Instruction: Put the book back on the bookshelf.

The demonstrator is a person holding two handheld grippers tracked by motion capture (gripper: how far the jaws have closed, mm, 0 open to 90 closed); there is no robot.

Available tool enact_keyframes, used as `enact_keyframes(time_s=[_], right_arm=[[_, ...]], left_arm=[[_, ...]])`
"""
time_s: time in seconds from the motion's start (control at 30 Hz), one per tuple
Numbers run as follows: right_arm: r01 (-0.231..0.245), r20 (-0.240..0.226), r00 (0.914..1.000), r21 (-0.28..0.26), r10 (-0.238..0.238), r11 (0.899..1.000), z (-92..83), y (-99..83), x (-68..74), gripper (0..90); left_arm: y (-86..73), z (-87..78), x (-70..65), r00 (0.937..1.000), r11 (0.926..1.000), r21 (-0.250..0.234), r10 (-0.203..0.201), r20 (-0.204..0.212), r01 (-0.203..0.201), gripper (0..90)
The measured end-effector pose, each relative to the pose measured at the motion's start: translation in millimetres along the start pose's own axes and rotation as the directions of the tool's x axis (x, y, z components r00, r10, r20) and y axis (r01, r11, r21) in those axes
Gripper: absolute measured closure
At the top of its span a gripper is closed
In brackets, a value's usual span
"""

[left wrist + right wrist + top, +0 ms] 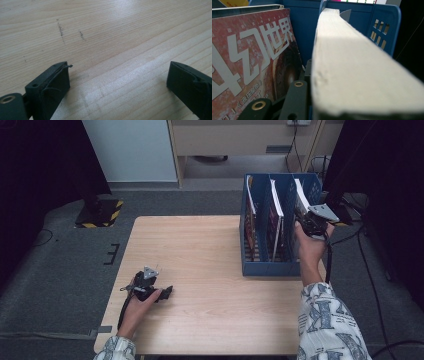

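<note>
At the table's right edge, we hold the right gripper (306,221) against a thick book (301,196) standing in the rightmost slot of a blue file rack (260,265). Seen from the right gripper view, the book's pale page edge (352,72) sits close against one dark jaw; whether the jaws press it or have let go we cannot tell. We judge the filing nearly done: all three compartments hold a book or magazine, and what remains is to release this last volume and draw back. Our left gripper (159,292) rests on the bare wooden table (200,245), well apart from the rack, its jaws spread with nothing between them. The magazine (254,60) in the neighbouring compartment has a reddish cover with large white Chinese characters that appear to read "科幻世界"; the smaller line beneath is too blurred to read.
</note>
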State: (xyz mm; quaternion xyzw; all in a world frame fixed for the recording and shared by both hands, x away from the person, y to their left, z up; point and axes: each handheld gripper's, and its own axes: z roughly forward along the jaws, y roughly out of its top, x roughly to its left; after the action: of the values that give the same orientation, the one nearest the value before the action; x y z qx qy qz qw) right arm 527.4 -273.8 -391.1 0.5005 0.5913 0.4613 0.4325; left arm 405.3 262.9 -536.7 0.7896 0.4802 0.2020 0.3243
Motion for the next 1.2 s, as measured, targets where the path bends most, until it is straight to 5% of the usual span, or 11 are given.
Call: enact_keyframes(time_s=[1.2], right_arm=[[-0.055,-0.077,0.9954,0.034,0.058,0.998,-13.5,-4.1,-4.9,17.7]], left_arm=[[0.0,0.4,-1.2,1.0,1.0,-0.004,-0.004,-0.001,0.004,3.6]])
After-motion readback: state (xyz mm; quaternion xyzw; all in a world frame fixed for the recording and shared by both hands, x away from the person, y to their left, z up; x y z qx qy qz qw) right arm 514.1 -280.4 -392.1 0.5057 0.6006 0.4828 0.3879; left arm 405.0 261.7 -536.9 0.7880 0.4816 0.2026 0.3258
